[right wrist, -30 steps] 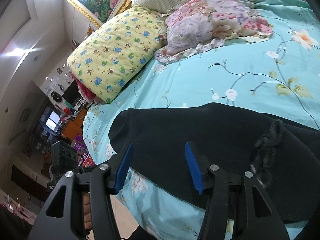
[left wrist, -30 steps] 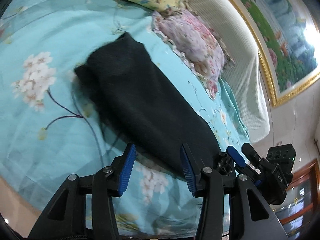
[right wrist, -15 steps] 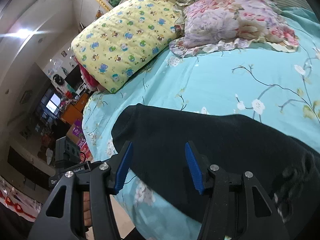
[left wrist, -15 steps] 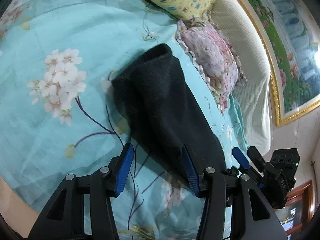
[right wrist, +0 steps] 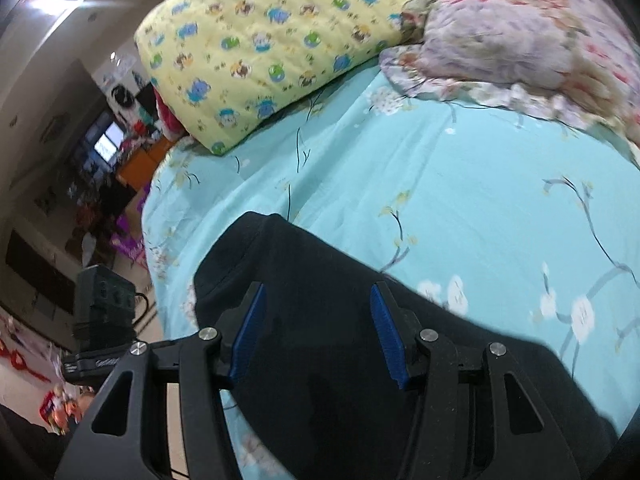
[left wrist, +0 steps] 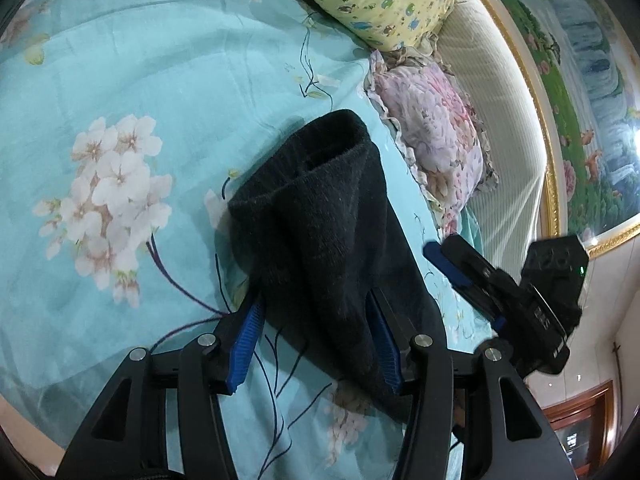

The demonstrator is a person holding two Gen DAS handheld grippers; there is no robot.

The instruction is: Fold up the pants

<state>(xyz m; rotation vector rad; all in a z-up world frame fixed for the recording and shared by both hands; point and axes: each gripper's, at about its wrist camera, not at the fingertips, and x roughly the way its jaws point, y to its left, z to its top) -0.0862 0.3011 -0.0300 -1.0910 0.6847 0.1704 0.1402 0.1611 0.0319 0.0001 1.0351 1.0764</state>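
Observation:
The black pants [left wrist: 324,236] lie as a long folded strip on the turquoise floral bedsheet [left wrist: 132,80]. In the left wrist view my left gripper [left wrist: 312,320] is open, with its blue pads on either side of the strip's raised cuff end; the open leg hem [left wrist: 332,148] points away. My right gripper [left wrist: 460,276] shows at the right edge of that view, over the other end. In the right wrist view my right gripper [right wrist: 316,320] is open just above the black pants [right wrist: 320,280], jaws spread wide over the cloth.
A yellow cartoon-print pillow [right wrist: 272,40] and a pink floral pillow [right wrist: 520,28] lie at the head of the bed. A cream headboard [left wrist: 504,120] and a gold-framed painting [left wrist: 580,60] stand behind. The bed's edge [right wrist: 160,264] drops to a cluttered room.
Both grippers have moved in closer to the pants. The left one now straddles the cuff end, which has bunched up and lifted; the right one has dropped low over the cloth.

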